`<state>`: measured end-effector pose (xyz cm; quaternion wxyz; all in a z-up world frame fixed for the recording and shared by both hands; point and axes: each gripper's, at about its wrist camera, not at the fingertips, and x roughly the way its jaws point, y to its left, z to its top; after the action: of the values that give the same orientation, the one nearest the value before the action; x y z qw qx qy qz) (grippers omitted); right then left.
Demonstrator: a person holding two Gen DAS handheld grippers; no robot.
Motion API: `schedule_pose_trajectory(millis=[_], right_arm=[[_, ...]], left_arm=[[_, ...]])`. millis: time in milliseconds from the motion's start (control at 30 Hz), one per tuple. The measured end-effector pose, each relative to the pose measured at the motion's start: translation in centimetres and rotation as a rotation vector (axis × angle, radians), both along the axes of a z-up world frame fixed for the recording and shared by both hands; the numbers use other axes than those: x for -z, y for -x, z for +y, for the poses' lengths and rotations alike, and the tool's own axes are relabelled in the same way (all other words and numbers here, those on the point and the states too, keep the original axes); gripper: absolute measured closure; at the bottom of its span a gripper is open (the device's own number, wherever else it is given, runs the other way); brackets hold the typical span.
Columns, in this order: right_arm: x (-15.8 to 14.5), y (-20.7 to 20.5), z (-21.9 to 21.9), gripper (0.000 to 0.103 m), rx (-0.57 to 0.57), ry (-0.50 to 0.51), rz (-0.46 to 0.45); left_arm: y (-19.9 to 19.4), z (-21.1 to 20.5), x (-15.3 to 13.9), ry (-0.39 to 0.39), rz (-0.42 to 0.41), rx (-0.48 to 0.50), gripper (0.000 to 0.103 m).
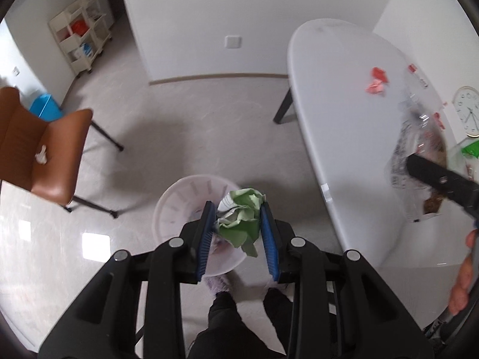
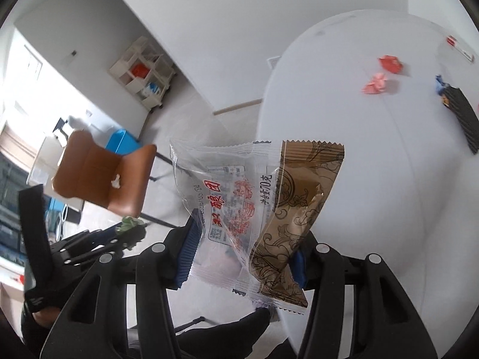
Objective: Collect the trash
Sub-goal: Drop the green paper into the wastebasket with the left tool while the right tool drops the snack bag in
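1. Risk sat first with the left gripper (image 1: pixel 239 233), whose blue-padded jaws were pinching a crumpled ball of green and white paper (image 1: pixel 241 221) above the round white slatted plastic waste basket (image 1: pixel 179 206) on the floor. The basket's mouth lay mostly toward ten o'clock of the paper, so a release here would likely have caught the near rim or missed onto the pale floor (image 1: pixel 179 125).

2. The right gripper (image 2: pixel 242 254) was clamped on a clear plastic snack wrapper printed in red (image 2: pixel 221 197), together with a brown and gold patterned wrapper (image 2: pixel 293 209). No basket showed under it in the right wrist view; the wrappers hung over the edge of the white table (image 2: pixel 344 149). Both looked slick and stood loosely upward, so one would probably have slid free on the way.

3. Two crumpled pink paper scraps (image 2: pixel 380 74) were left on the table toward one o'clock, and a small white paper wad (image 1: pixel 41 154) lay on the seat of the brown leather chair (image 1: pixel 45 149) at nine o'clock in the left view. These could easily have been overlooked.

4. The person's feet in fuzzy slippers (image 1: pixel 221 284) stood just beside the basket; a step could have tipped it.
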<state>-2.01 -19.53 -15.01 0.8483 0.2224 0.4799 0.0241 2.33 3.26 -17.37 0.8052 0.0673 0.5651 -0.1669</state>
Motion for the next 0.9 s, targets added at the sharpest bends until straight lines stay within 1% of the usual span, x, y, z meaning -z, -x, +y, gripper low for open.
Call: schedule_pose_trajectory(millis=[33,100,133,167,200,233,267,300,333,367,433,500,667,733,800,900], right_arm=[[0.1,-0.3,0.5,0.049,-0.005,0.002,0.002],[0.1,-0.6,1.6,0.048,-0.014,0.008,0.011],[0.1,-0.8,2.2,0.047,-0.017,0.015,0.017],[0.0,-0.1,2.6,0.047,-0.018,0.017,0.021],[-0.2,0.2,3.3,0.047,-0.017,0.02,0.028],[-0.1,0.2,3.5,0.047,-0.017,0.022,0.035],[0.0,0.2,3.9,0.047,-0.016,0.027,0.044],[0.1,0.1,4.0,0.047,-0.014,0.03,0.051],[0.1,0.0,4.3,0.047,-0.013,0.033,0.058],[0.2,0.0,4.7,0.046,-0.012,0.038,0.066],[0.4,0.0,5.0,0.046,-0.009,0.046,0.077],[0.7,0.0,5.6,0.046,-0.007,0.05,0.083],[0.9,-0.6,6.9,0.046,-0.036,0.074,0.083],[1.3,-1.4,7.8,0.043,-0.079,0.086,0.072],[2.0,-2.1,8.9,0.042,-0.131,0.117,0.066],[4.2,-3.6,10.8,0.042,-0.227,0.149,0.074]], left_arm=[[-0.2,0.6,0.6,-0.005,0.013,-0.003,0.073],[-0.6,1.9,2.1,-0.01,0.044,-0.015,0.065],[-0.9,2.4,2.9,-0.01,0.061,-0.019,0.063],[-1.3,3.0,3.9,-0.004,0.084,-0.021,0.056],[-1.7,3.4,4.8,-0.004,0.103,-0.029,0.046],[-1.9,3.5,5.5,-0.002,0.113,-0.033,0.042],[-2.3,3.7,6.4,0.004,0.124,-0.036,0.033],[-2.5,3.8,6.9,0.003,0.132,-0.038,0.029],[-2.7,3.8,7.4,0.004,0.139,-0.035,0.028],[-2.9,3.9,8.0,0.003,0.15,-0.029,0.023],[-3.2,4.0,8.6,-0.002,0.165,-0.027,0.02],[-3.3,4.2,8.8,0.002,0.167,-0.03,0.014],[-3.4,5.5,8.1,0.039,0.154,-0.031,0.013],[-3.5,6.4,7.6,0.052,0.144,-0.047,0.013],[-3.5,8.0,6.9,0.047,0.111,-0.085,0.013],[-3.6,10.6,5.9,0.026,0.073,-0.158,0.013]])
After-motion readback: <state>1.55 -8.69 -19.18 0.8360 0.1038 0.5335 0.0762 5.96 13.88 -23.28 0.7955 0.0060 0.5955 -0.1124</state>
